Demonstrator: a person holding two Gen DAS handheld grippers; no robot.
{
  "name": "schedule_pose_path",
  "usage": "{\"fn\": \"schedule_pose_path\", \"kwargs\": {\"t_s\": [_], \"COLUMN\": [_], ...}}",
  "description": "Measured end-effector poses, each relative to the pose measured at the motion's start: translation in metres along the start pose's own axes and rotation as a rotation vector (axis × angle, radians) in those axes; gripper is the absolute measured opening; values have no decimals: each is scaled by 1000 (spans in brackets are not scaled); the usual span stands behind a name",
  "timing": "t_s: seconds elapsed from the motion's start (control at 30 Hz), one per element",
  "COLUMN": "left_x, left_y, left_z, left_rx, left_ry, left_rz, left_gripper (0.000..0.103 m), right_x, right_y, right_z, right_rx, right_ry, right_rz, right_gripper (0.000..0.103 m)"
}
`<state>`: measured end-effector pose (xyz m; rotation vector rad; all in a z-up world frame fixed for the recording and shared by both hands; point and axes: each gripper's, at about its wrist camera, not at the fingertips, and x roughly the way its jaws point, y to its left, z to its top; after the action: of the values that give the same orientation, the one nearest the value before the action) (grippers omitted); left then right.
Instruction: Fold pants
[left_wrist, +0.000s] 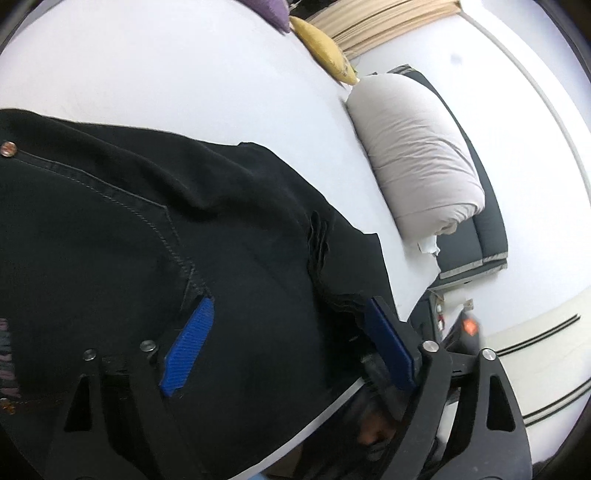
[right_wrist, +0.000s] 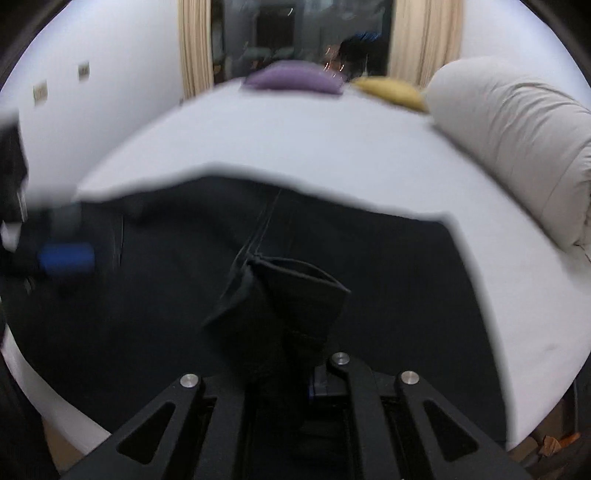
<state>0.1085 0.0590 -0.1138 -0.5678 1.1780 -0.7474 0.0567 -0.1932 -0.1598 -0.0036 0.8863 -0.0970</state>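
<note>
Left wrist view
Left tongs (left_wrist: 284, 347): spread wide, blue pads (left_wrist: 188, 350) apart, with black fabric bunched between them; whether they pinch it cannot be told.
Pants (left_wrist: 129, 221): black, lying on the bed (left_wrist: 184, 74) ahead of and under the tongs; a stitched pocket edge runs to the left pad and a rivet (left_wrist: 8, 148) shows far left.
Beyond the tongs: rolled grey duvet (left_wrist: 417, 155) ahead to the right, yellow cushion (left_wrist: 325, 48) and purple cushion (left_wrist: 269, 11) at the far end.
Hard to make out: the lower frame is dark; the pants are cut off at the left rim.

Right wrist view
Right tongs (right_wrist: 291, 373): clenched on a folded flap of the pants (right_wrist: 406, 295), which stands up between the fingers and hides the pads.
Pants position: spread flat on the bed (right_wrist: 295, 147) straight ahead and on both sides.
Left tongs (right_wrist: 66, 258): far left, blurred, one blue pad visible.
Beyond: purple cushion (right_wrist: 295, 79), yellow cushion (right_wrist: 391, 90), duvet (right_wrist: 517, 147) to the right.
Hard to make out: motion blur softens the edges of the fabric.
</note>
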Motion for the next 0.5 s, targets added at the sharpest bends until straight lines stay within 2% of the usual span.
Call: {"fn": "schedule_pose_path", "kwargs": {"t_s": [0.1, 0.23, 0.37, 0.5], "left_x": [13, 42, 67, 91], "left_y": [0, -10, -29, -34], "left_z": [5, 18, 33, 42], "left_rx": [-44, -94, -46, -43], "left_ry": [26, 88, 123, 198], "left_rz": [-34, -92, -91, -66], "left_gripper": [86, 86, 86, 84], "right_x": [-5, -18, -27, -34], "right_y": [-1, 3, 20, 38], "right_z": [1, 9, 9, 7], "right_rx": [5, -51, -107, -167], "right_ry": [-26, -72, -99, -116], "right_rz": [-14, -54, -79, -87], "right_gripper": [7, 7, 8, 8]}}
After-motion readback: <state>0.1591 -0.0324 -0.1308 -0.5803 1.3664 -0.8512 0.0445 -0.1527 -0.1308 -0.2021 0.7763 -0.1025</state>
